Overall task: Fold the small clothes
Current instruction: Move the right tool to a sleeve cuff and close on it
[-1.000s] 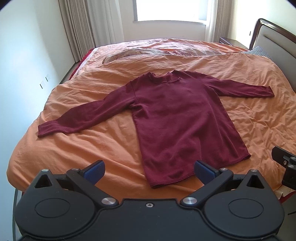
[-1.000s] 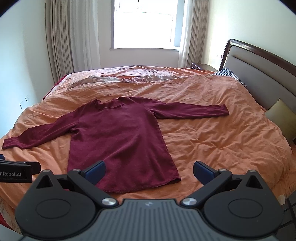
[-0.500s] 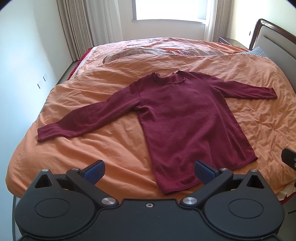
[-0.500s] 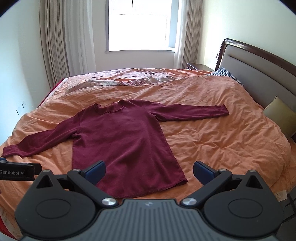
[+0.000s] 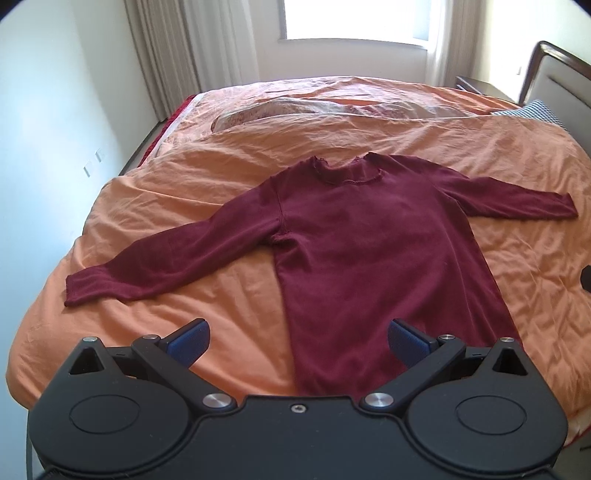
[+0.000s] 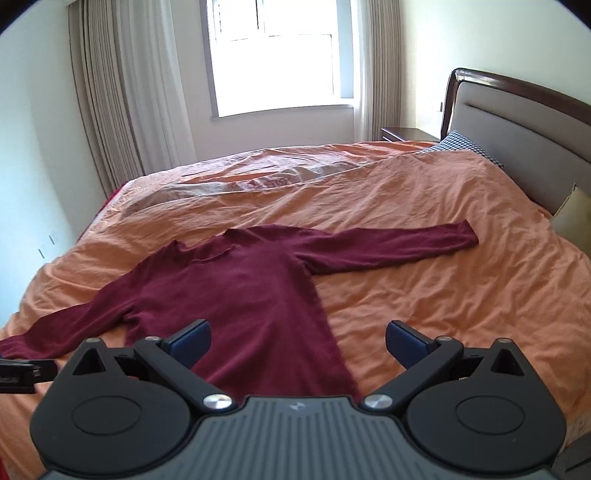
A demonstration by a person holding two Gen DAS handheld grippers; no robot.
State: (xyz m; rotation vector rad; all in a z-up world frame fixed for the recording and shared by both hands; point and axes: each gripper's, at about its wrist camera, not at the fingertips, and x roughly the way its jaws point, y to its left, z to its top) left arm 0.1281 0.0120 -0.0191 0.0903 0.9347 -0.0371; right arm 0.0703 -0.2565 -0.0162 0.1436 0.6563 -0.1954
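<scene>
A maroon long-sleeved top [image 5: 373, 258] lies flat on the orange duvet [image 5: 229, 173], sleeves spread wide, collar towards the window [image 6: 273, 55]; its hem is hidden, probably just beneath the grippers; the left gripper [image 5: 297, 341] and right gripper [image 6: 297, 341] hover over that near end, jaws spread wide, grasping nothing.

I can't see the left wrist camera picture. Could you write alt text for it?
A dark red long-sleeved top lies flat, sleeves spread, on an orange bedcover. The open left gripper hovers over the top's near hem, holding nothing. Behind are a bright window and curtains.
</scene>
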